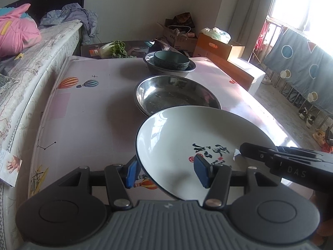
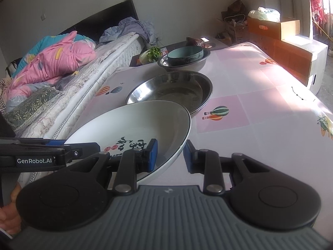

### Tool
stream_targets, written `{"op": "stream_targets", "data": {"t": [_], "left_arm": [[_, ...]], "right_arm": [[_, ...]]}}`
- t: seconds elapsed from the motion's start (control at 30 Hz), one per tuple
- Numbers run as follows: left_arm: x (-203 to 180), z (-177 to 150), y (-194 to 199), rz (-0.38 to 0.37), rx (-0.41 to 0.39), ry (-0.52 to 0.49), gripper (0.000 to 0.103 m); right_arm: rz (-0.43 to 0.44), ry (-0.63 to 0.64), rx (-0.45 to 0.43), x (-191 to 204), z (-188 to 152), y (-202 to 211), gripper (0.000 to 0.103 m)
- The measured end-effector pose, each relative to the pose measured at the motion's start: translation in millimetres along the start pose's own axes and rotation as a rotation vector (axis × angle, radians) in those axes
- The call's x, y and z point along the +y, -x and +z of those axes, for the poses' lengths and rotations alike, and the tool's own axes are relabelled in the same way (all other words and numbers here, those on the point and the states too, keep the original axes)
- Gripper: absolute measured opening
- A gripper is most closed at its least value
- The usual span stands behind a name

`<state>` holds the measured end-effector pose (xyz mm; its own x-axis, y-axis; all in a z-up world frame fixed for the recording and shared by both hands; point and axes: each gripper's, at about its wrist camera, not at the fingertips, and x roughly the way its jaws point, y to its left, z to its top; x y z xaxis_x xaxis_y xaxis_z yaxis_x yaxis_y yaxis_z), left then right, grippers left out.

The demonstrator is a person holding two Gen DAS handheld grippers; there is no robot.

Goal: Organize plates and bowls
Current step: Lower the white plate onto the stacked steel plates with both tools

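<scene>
Grippers: left gripper (image 1: 167, 171) and right gripper (image 2: 169, 155) each pinch opposite rims of white plate (image 1: 187, 137), raised above table (image 1: 87, 104).

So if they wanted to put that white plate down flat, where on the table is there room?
The widest bare stretch of the table lies between the bed and the line of dishes. Another runs beside the steel plate toward the cardboard boxes. The middle is crowded: white plate, steel plate, then a steel basin holding a dark bowl.
</scene>
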<state>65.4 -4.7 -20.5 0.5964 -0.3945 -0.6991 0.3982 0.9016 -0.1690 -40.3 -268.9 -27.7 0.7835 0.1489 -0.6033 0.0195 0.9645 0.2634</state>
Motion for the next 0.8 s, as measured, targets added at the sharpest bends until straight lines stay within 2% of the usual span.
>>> {"op": "stream_targets", "data": {"t": [0.3, 0.8], "left_arm": [[-4.0, 24.6, -14.8, -0.010, -0.010, -0.008, 0.056], [-10.2, 66.1, -71.8, -0.011, 0.033, -0.030, 0.056]], "right_arm": [[-0.008, -0.020, -0.012, -12.3, 25.0, -15.0, 0.027], [-0.012, -0.092, 0.014, -47.9, 62.8, -70.9, 0.027]]}}
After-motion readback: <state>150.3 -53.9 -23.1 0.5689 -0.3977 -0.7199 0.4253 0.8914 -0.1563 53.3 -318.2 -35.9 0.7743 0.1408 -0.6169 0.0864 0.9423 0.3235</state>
